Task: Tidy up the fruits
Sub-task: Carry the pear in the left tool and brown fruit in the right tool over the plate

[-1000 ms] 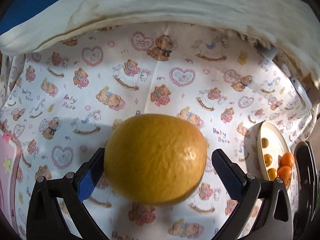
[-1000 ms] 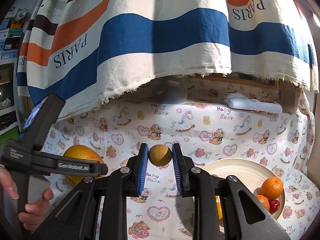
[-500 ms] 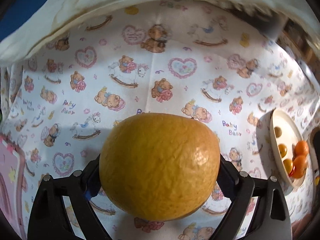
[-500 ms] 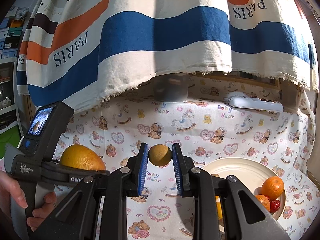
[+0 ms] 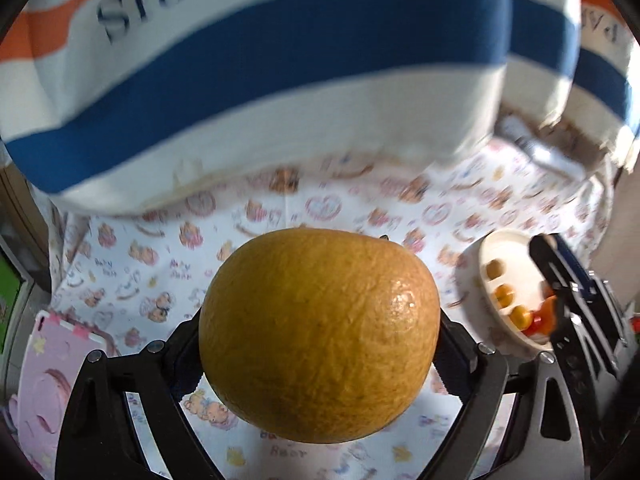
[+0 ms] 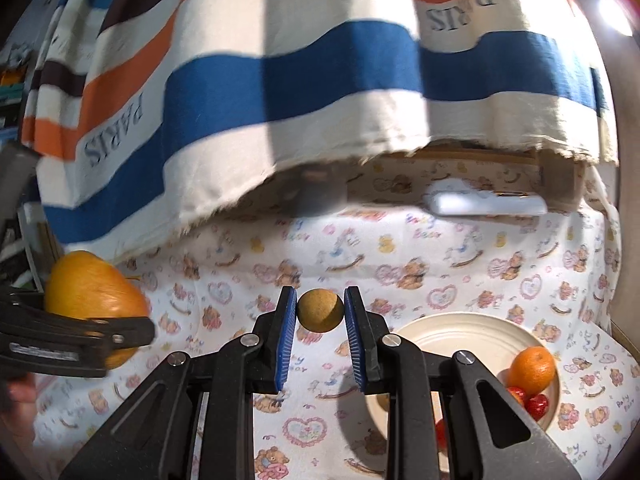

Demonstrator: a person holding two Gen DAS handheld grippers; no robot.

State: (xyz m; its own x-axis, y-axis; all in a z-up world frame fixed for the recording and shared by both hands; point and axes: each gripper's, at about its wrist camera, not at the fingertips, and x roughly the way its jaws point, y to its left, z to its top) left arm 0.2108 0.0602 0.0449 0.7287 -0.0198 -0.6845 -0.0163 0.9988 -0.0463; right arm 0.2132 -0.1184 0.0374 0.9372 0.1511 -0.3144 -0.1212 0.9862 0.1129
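Observation:
A large yellow-orange citrus fruit (image 5: pixel 320 332) fills the left wrist view, clear of the bear-print cloth, with my left gripper (image 5: pixel 318 360) shut on it, both pads pressed into its sides. From the right wrist view the same fruit (image 6: pixel 92 292) hangs at the far left. My right gripper (image 6: pixel 320 320) is shut on a small round brown fruit (image 6: pixel 320 309), held above the cloth. A cream plate (image 6: pixel 460 332) at lower right holds an orange (image 6: pixel 534 366), red fruits (image 6: pixel 536 404) and several small yellow ones (image 5: pixel 504 296).
A striped cloth (image 6: pixel 280 80) printed PARIS hangs over the back of the table. Under it lie a white device (image 6: pixel 484 204) and a blurred grey container (image 6: pixel 320 200). A pink item (image 5: pixel 52 368) sits at the left edge. A hand shows at lower left.
My left gripper's pads closed onto the large citrus and lifted it off the cloth, the view tipping up toward the striped cloth. The right gripper stayed put with its brown fruit.

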